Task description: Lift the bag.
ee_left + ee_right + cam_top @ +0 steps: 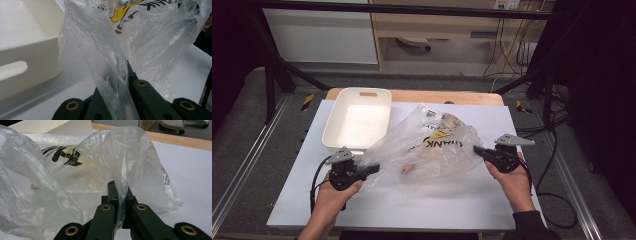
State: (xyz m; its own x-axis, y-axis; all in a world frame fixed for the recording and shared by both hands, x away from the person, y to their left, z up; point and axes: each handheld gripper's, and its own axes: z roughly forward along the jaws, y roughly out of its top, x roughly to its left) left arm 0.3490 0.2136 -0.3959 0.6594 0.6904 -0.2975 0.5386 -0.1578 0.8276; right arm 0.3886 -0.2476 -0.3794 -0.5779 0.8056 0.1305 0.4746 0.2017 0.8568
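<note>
Two grippers pinch one clear plastic bag (427, 142) between them, one at each end. At the near left, the left gripper (374, 169) has its jaws closed on a gathered fold of the bag's left edge; in the left gripper view the film (110, 75) runs straight down between the black jaws. At the right, the right gripper (477, 150) is likewise clamped tight on a thin pleat of the bag's right edge (123, 192), seen standing up from between its jaws. The bag sags between them over the middle of the table, crumpled, with black lettering and a yellow mark on it and something pale inside. Just beyond the left gripper, at the far left, stands a white rectangular tub (359, 120), its near corner touching or just behind the bag. Everything rests on a white sheet (422, 205) covering a wooden tabletop (447, 96). Around lie grey floor, black frame bars and trailing cables.
</note>
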